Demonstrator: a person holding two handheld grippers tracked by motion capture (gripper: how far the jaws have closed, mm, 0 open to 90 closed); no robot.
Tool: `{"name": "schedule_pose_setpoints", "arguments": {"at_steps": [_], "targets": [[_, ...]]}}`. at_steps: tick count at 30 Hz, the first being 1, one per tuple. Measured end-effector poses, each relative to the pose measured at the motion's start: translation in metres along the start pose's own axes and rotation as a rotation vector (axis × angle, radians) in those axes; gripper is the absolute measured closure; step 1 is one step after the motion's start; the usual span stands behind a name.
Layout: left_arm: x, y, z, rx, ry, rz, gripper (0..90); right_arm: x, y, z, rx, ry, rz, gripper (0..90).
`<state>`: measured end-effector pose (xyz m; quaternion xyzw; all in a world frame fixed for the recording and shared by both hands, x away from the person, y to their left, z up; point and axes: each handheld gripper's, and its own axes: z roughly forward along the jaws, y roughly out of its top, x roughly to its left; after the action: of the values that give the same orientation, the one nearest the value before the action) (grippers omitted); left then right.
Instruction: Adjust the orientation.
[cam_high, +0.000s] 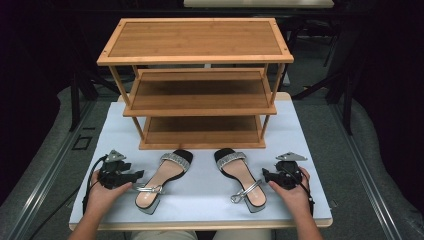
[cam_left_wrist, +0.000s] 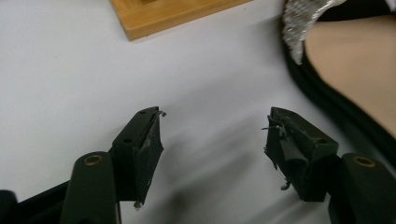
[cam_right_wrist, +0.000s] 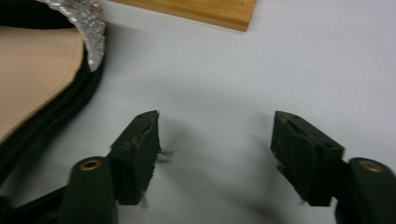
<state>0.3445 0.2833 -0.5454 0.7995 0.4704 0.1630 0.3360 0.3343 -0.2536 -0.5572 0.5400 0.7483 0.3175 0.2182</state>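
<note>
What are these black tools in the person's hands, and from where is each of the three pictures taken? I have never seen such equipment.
A person sits at a white table and holds a hand tool with two black jaws in each hand: the left gripper and the right gripper. The high view comes from a camera above the table. The other two pictures come from small cameras riding on each gripper, looking along its jaws. On the table stand a wooden three-level rack and two sandals with sparkly straps: the left sandal and the right sandal. Both grippers are open and hold nothing; each rests beside the sandal on its side.
</note>
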Motion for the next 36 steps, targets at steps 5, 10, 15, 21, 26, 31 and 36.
{"name": "schedule_pose_setpoints", "arguments": {"at_steps": [5,10,15,21,26,31,36], "targets": [[-0.001,0.008,-0.016,-0.004,0.016,0.016,38.1,-0.003,0.005,-0.012,0.012,0.035,0.012,38.4],[-0.001,0.011,-0.033,0.016,-0.041,-0.031,38.4,0.001,0.013,-0.026,0.05,0.03,-0.009,37.2],[-0.004,0.008,-0.041,0.014,-0.051,-0.035,38.4,0.006,0.016,-0.031,0.066,0.042,-0.017,38.8],[-0.003,0.018,-0.049,0.022,-0.06,-0.056,38.2,0.01,0.032,-0.044,0.052,0.077,-0.009,43.3],[-0.007,0.039,-0.055,0.12,-0.086,-0.029,38.2,0.014,0.055,-0.053,0.072,0.107,-0.027,42.4],[-0.013,0.05,-0.056,0.161,-0.106,-0.015,39.2,0.024,0.054,-0.056,0.079,0.121,-0.075,42.8],[-0.018,0.056,-0.053,0.206,-0.108,0.017,40.7,0.031,0.052,-0.059,0.095,0.159,-0.087,43.1]]}}
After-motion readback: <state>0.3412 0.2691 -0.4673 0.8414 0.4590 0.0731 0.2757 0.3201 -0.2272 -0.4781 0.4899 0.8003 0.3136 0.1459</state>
